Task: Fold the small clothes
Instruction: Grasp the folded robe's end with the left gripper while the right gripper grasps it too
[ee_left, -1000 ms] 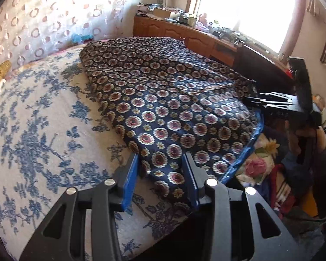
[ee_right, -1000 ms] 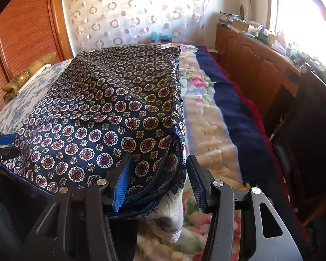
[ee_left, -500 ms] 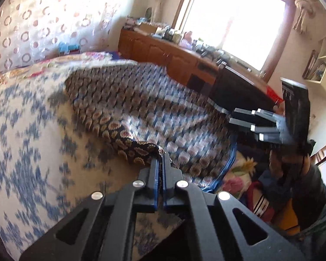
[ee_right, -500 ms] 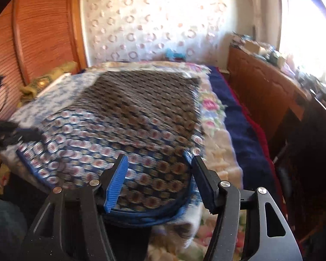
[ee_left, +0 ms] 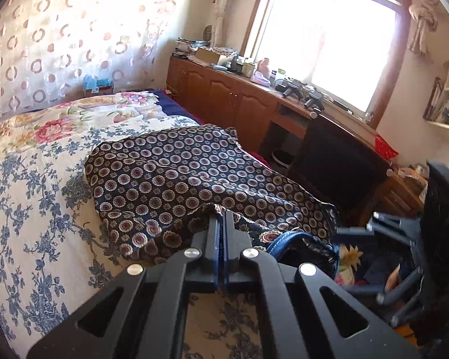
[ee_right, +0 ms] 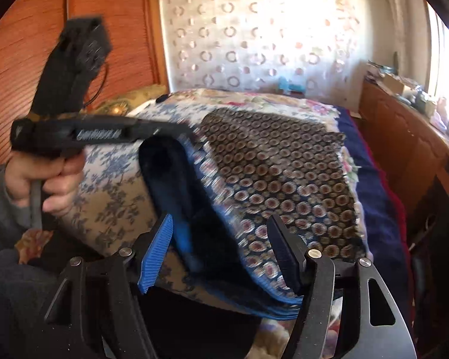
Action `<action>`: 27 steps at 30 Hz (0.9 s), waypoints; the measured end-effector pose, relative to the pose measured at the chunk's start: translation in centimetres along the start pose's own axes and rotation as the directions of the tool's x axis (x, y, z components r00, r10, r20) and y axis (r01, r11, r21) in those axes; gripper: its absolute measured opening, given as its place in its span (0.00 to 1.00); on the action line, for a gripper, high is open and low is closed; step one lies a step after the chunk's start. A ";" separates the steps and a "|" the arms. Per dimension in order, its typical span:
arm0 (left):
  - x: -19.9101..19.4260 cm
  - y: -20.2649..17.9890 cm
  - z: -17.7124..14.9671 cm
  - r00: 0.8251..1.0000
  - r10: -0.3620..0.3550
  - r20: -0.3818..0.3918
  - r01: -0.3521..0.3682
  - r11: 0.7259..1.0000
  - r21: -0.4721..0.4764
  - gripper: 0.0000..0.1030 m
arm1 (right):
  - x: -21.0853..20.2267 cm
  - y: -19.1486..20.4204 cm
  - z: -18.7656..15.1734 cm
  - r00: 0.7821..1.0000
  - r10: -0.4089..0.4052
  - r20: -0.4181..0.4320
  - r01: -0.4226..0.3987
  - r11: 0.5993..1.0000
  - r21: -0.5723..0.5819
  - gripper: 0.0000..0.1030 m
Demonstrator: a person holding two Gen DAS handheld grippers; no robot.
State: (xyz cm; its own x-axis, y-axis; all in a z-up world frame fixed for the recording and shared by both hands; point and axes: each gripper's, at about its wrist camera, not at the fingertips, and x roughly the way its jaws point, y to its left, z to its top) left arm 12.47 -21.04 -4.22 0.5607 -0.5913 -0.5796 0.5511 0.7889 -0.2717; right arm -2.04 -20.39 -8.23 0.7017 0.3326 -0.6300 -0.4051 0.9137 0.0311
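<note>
A dark navy garment with round flower medallions lies on the bed. My left gripper is shut on its near edge and holds that edge lifted and drawn over the rest. In the right wrist view the garment shows its plain blue inner side where it is raised. My left gripper appears there too, blurred, held in a hand at the left. My right gripper is open, its jaws on either side of the garment's near hem without closing on it.
The bed has a blue-flowered white cover and a flowered quilt beyond. A wooden cabinet with clutter runs under the window. A dark chair stands beside the bed. A wooden headboard is at the left.
My left gripper closed on the garment's near edge, then lifted it and carried it over toward the far side. My right gripper stayed open and moved left along the hem.
</note>
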 end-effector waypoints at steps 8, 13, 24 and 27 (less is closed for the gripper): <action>0.0 0.8 -0.3 1.000 0.018 0.011 -0.018 1.000 -0.024 0.00 | 3.2 0.5 -2.2 0.994 -0.034 -0.104 0.029 0.998 -0.052 0.65; -0.2 0.9 -0.5 1.000 0.023 0.017 -0.022 0.999 -0.025 0.00 | 4.3 -0.9 -3.0 0.986 -0.103 -0.129 0.097 0.994 -0.049 0.65; -2.1 2.2 0.3 0.997 0.064 0.045 -0.063 0.998 -0.025 0.03 | 3.2 -3.6 1.4 0.990 -0.140 -0.014 0.138 0.987 -0.078 0.02; -2.3 3.3 0.9 0.996 0.082 0.044 -0.081 0.996 -0.032 0.12 | 3.5 -4.3 4.2 0.988 -0.150 0.040 0.153 0.984 -0.093 0.02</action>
State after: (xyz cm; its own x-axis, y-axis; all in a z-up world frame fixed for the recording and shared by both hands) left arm 13.56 -17.24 -3.07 0.6307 -0.5311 -0.5658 0.4837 0.8392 -0.2486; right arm 4.63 -22.13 -7.35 0.7776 0.2008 -0.5958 -0.3454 0.9283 -0.1380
